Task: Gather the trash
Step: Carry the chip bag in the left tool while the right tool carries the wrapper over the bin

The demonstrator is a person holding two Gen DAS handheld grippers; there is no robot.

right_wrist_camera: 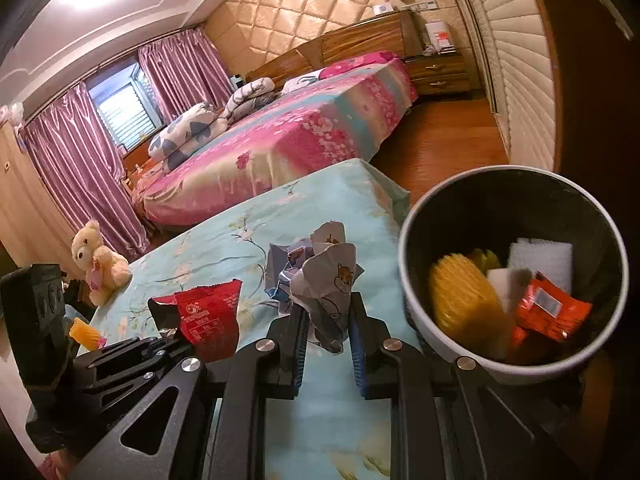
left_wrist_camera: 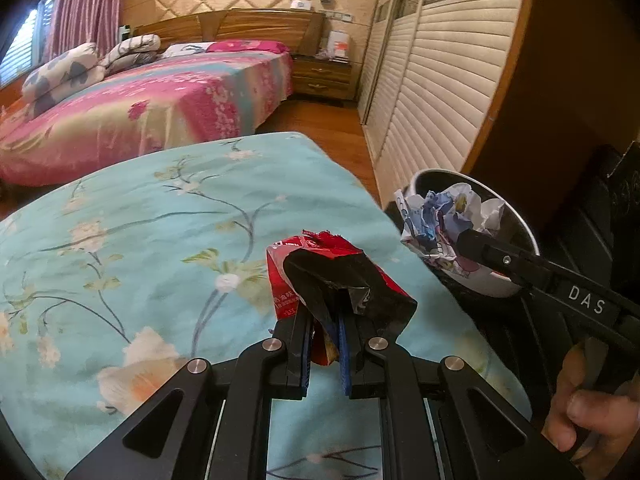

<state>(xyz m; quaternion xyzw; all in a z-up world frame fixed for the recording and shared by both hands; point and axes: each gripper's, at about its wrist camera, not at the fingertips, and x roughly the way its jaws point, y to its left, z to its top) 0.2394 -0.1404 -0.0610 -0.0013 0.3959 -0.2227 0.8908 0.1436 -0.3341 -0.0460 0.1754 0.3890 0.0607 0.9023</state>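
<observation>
My left gripper [left_wrist_camera: 326, 330] is shut on a torn red snack wrapper [left_wrist_camera: 316, 252] with a dark inner side, held above the turquoise flowered cloth [left_wrist_camera: 120, 240]. The right wrist view shows that wrapper [right_wrist_camera: 208, 316] and the left gripper [right_wrist_camera: 170, 334] at the lower left. My right gripper [right_wrist_camera: 326, 320] is shut on a crumpled ball of printed paper [right_wrist_camera: 320, 276], just left of the round waste bin [right_wrist_camera: 424, 320]. In the left wrist view the paper [left_wrist_camera: 436, 220] hangs at the bin's [left_wrist_camera: 486, 286] near rim. The bin holds a yellow item, white foam and an orange wrapper [right_wrist_camera: 548, 312].
A cream teddy bear [right_wrist_camera: 98, 260] and a small orange object [right_wrist_camera: 84, 334] lie on the cloth at the left. A pink bed [left_wrist_camera: 160, 96] stands behind, a slatted wardrobe [left_wrist_camera: 440, 80] on the right, wooden floor between. A hand [left_wrist_camera: 592, 408] grips the right tool.
</observation>
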